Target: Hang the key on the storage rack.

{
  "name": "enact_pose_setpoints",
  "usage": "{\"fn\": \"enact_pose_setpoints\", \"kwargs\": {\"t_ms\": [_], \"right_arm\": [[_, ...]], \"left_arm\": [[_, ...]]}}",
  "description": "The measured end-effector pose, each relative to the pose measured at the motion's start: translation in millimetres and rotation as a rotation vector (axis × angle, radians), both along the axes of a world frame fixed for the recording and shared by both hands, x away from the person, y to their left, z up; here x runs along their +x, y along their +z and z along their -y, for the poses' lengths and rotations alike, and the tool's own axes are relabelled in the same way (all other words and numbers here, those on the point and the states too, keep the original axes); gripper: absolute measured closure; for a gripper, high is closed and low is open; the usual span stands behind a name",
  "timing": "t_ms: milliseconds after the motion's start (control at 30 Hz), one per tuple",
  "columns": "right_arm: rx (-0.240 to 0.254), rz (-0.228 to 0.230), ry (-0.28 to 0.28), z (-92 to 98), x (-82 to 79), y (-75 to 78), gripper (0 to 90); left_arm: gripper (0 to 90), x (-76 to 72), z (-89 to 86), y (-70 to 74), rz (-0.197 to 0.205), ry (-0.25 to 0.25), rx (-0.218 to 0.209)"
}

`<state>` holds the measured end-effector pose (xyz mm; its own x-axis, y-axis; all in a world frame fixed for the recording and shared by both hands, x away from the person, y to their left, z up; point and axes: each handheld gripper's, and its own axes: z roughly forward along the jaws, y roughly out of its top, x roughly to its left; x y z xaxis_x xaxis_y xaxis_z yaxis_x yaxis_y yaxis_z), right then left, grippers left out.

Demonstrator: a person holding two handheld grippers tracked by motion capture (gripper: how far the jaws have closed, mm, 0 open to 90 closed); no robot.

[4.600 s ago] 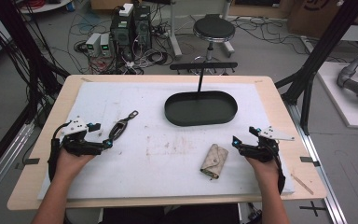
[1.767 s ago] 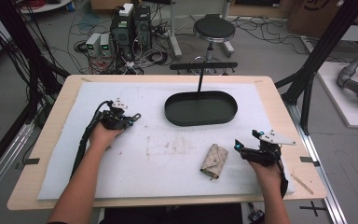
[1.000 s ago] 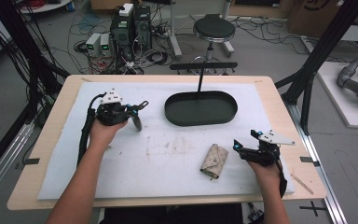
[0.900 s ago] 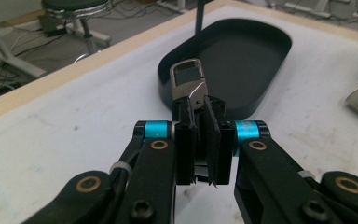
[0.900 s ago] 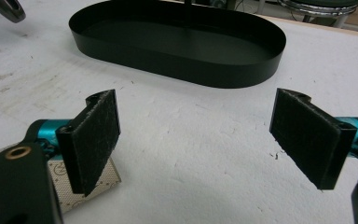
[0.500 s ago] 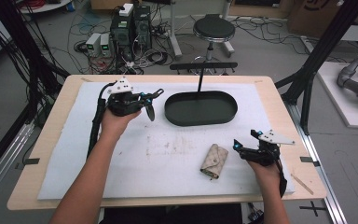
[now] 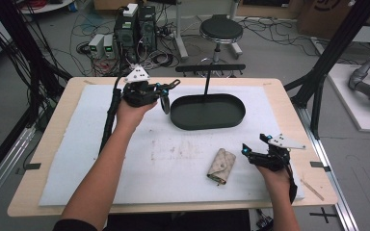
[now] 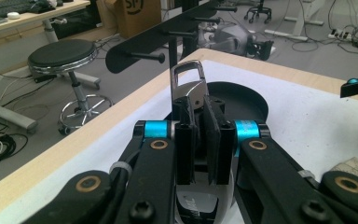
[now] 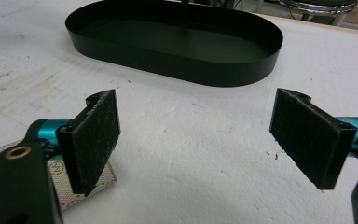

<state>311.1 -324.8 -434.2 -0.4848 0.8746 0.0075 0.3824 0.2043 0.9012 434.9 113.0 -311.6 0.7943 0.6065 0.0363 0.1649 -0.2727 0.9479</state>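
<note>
left gripper view: left gripper (image 8: pixel 199 140) clamps a carabiner (image 8: pixel 187 86), mid-carry toward the rack (image 8: pixel 168 39); next, hook it on a peg. right gripper (image 9: pixel 196 140) idles open.

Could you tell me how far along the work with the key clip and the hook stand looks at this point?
Done: the left gripper is shut on the metal clip and holds it off the table, beside the black tray. In hand: the clip's loop points toward the pegs of the black rack. Left: it hangs on no peg, and the key pouch lies on the mat by the open right gripper.
</note>
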Motion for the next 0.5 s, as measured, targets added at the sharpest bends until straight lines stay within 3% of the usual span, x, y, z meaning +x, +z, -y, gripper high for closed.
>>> {"fn": "enact_pose_setpoints", "kwargs": {"t_ms": [233,500], "right_arm": [[0.004,-0.001,0.000,1.4,-0.2,-0.2,16.4],[0.000,0.001,-0.005,2.4,0.4,-0.8,16.4]], "left_arm": [[83.0,14.3,11.5,3.1,-0.012,-0.022,-0.005],[82.9,31.6,25.1,8.0,-0.017,-0.002,0.032]]}}
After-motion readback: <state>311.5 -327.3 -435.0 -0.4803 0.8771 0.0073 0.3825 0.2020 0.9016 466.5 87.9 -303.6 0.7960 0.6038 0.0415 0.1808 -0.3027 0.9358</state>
